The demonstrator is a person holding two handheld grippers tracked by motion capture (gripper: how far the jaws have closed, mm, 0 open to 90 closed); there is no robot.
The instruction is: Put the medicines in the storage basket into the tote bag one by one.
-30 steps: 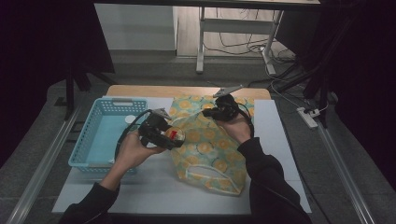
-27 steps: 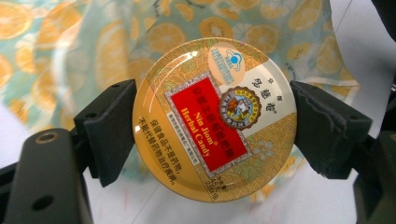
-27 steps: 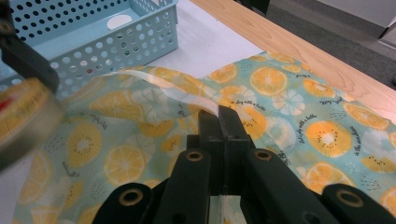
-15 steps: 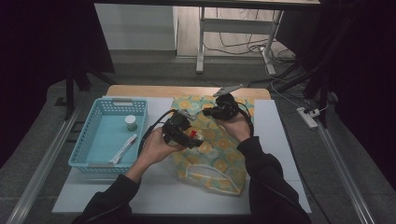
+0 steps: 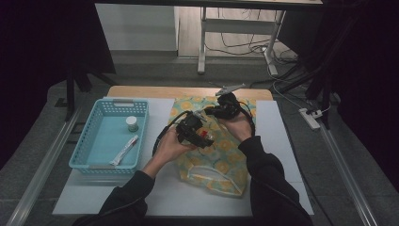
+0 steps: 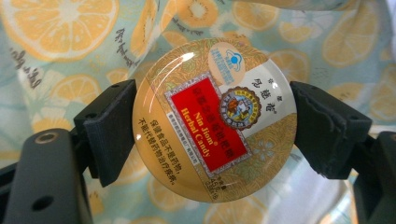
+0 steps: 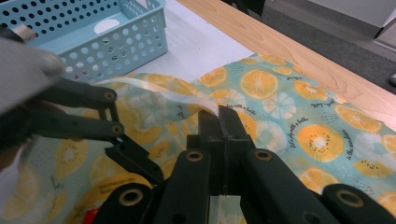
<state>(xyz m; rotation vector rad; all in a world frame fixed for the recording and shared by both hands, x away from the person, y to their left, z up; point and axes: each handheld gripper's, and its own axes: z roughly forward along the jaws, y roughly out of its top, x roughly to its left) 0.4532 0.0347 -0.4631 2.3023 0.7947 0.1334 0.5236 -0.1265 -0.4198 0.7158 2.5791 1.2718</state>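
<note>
Clamped only at its smooth rim by the left claw (image 6: pixel 205 121), the round candy tin (image 6: pixel 215 119) could slip sideways if the right claw (image 7: pixel 219 122), pinched on the orange-print bag's edge (image 7: pixel 187 98), lets the opening sag.

A blue basket (image 5: pixel 141 136) sat at the surface's (image 5: pixel 282 141) left, containing a white-capped bottle (image 5: pixel 131 124) and a flat white tube (image 5: pixel 124 150).

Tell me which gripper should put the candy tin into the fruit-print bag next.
Left. The left gripper already clamps the candy tin directly over the fruit-print bag. The right gripper is shut on the bag's translucent edge, apparently holding it open, so it should probably stay there.
</note>
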